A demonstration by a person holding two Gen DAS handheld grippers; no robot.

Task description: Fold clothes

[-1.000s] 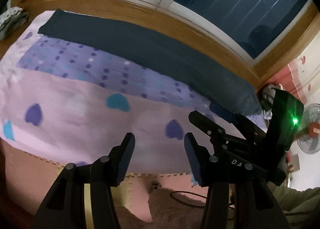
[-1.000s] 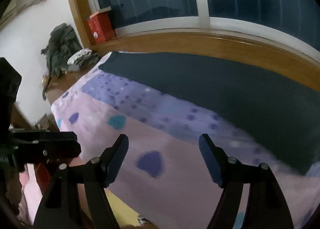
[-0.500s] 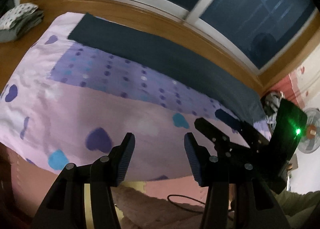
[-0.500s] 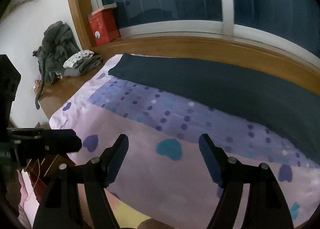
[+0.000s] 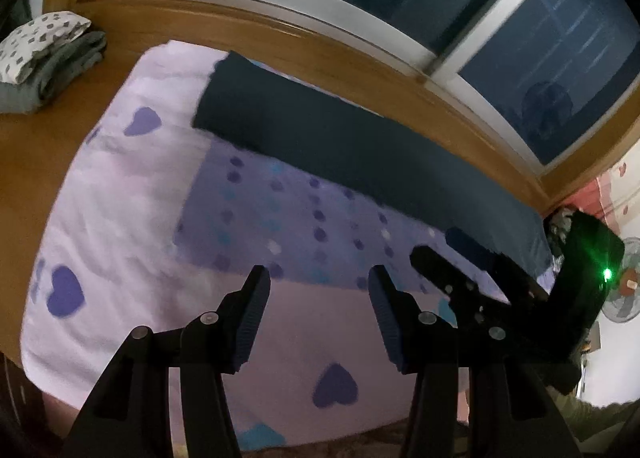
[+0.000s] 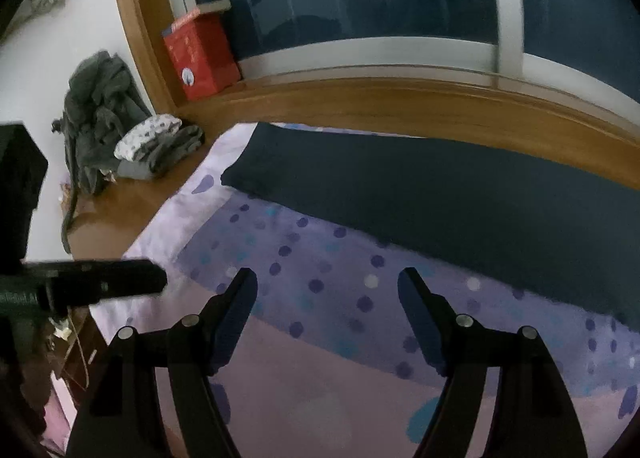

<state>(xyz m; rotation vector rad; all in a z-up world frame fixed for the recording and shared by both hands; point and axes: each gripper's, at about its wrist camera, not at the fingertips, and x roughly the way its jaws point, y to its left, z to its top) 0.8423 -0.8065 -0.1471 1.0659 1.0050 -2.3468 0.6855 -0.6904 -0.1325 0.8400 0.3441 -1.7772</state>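
Both tools are hovering over the bed right now, the left gripper (image 5: 318, 278) with its jaws spread and nothing between them, the right gripper (image 6: 328, 282) likewise gaping wide and empty. The dark navy garment (image 5: 360, 146) is lying stretched out in a long band along the far edge of the bedsheet (image 5: 120, 218), just beside the wooden ledge (image 5: 340, 54) under the window, well ahead of both sets of fingers. It is looking as though it is already folded lengthwise into a strip, though I cannot tell how many layers; the crosswise folds appear to be still to come, and nobody is touching the cloth yet. Over on the ledge a small pile of folded clothes (image 6: 160, 146) is sitting, seemingly finished. Compared with a second ago, both cameras are sitting higher and further back, taking in much more of the sheet's near-left corner, while the jaws are keeping the same spread.
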